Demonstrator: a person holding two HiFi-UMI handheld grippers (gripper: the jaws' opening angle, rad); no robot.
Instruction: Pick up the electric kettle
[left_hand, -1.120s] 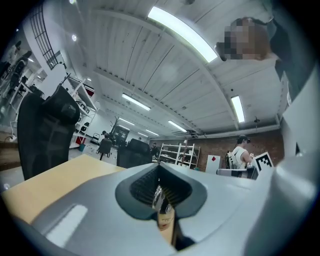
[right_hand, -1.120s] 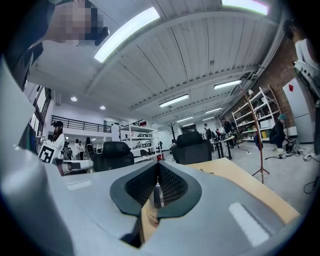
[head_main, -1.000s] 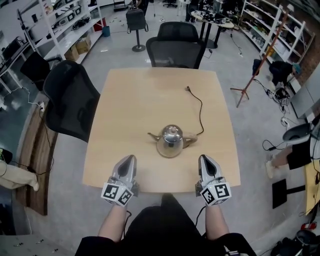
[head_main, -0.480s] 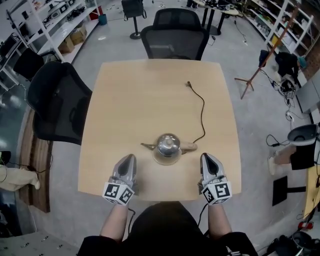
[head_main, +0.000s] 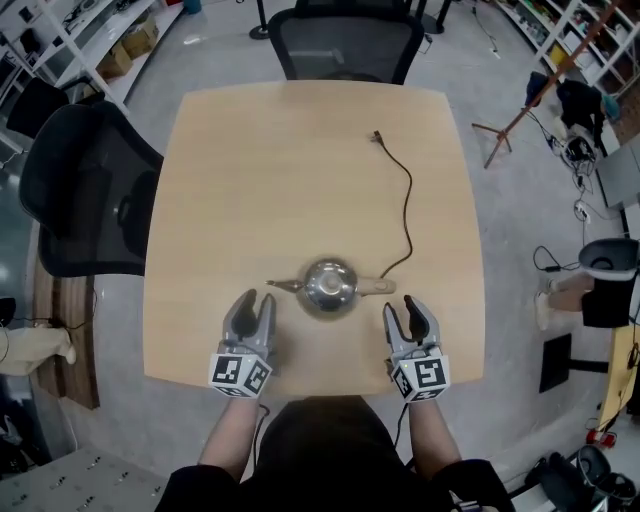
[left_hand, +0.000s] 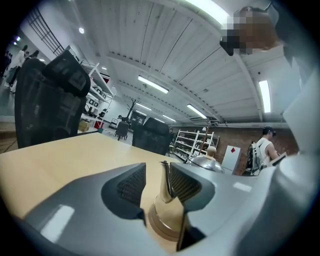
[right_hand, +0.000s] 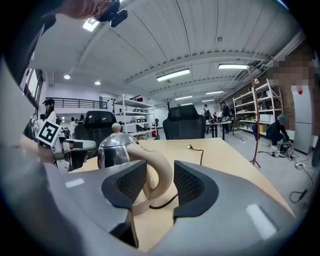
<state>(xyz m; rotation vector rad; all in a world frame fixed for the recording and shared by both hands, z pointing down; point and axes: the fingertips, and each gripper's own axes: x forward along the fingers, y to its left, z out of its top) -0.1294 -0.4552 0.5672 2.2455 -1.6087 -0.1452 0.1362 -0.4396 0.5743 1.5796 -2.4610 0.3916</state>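
L tongs (head_main: 256, 300), R tongs (head_main: 401, 306) newly agape

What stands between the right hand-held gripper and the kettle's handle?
Nothing visible. The right hand-held gripper, jaws just opened and empty, faces the handle across bare table; the power cord lies low beside the electric kettle.

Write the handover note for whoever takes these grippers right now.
Left gripper: jaws have just been opening, now apart; the kettle's spout stands between them, not gripped.
Right gripper: jaws have just been opening, now apart; the handle stands between them, pads not pressing.
Electric kettle: upright on the table, near its front edge, cord trailing away.
Done: approach.
Left: close and lift.
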